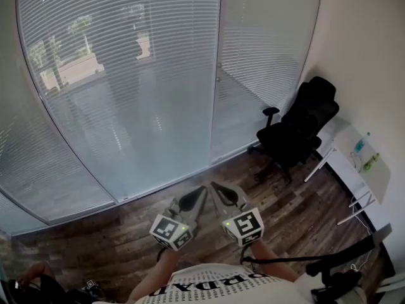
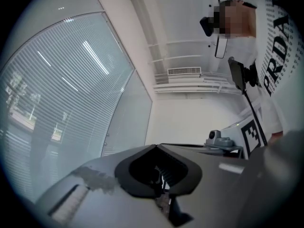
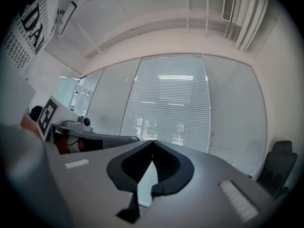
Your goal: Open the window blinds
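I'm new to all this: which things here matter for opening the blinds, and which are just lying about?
Job: window blinds, left gripper, right gripper, both shut and empty.
Lying about: office chair, white desk, bottles.

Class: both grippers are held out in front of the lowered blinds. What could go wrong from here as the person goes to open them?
1. No wand or cord shows on the blinds, so a misplaced grab could bend the thin slats.
2. The left gripper and right gripper are both shut and empty, with tips nearly touching. They may knock together, and must open before gripping.
3. The office chair stands by the right panel and could obstruct a step there.
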Demonstrator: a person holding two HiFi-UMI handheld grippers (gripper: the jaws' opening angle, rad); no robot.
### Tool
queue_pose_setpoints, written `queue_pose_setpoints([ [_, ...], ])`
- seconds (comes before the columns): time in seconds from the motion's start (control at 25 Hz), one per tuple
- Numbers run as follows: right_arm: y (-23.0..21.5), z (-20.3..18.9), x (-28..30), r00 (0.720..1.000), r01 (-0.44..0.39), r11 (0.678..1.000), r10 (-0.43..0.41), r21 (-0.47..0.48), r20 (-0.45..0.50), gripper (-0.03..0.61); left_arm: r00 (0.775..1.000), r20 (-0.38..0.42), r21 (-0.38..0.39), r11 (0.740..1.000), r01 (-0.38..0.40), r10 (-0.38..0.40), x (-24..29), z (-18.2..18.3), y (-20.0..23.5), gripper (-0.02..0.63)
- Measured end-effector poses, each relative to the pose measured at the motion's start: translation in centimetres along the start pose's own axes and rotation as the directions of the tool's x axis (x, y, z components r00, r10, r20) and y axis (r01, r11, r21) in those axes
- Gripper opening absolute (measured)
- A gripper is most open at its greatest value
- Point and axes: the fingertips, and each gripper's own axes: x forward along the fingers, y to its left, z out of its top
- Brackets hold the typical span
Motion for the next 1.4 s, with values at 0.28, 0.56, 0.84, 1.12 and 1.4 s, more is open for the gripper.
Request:
queue_pose_setpoints([
  [0.28, -3.7, -0.5, 3.3, 1.000, 0.011, 0.998, -0.011, 0.062, -0.010, 0.009, 1.000, -0.021, -0.020, 1.000, -0.012, 0.011, 2.8, -0.4, 3.8, -0.002],
  [0.56, -7.4, 0.2, 7.9, 0.999, 0.042, 0.998, -0.041, 0.045, -0.009, 0.009, 1.000, 0.005, -0.045, 0.999, -0.013, 0.014, 5.4, 0.6, 9.0, -0.002],
  [0.84, -9.8, 0.3, 13.9, 0.996, 0.080, 0.996, -0.079, 0.034, -0.029, 0.009, 1.000, 0.015, -0.076, 0.997, 0.019, -0.017, 8.3, 1.9, 15.1, -0.002],
  [1.12, -12.4, -0.2, 19.2, 0.992, 0.115, 0.993, -0.114, 0.007, -0.044, 0.009, 0.999, 0.018, -0.110, 0.993, 0.045, -0.043, 10.9, 1.2, 20.2, -0.002],
  [1.4, -13.4, -1.6, 23.1, 0.991, 0.105, 0.994, -0.105, 0.000, -0.079, 0.009, 0.998, 0.003, -0.141, 0.988, 0.062, -0.062, 12.2, 0.2, 23.3, -0.002],
])
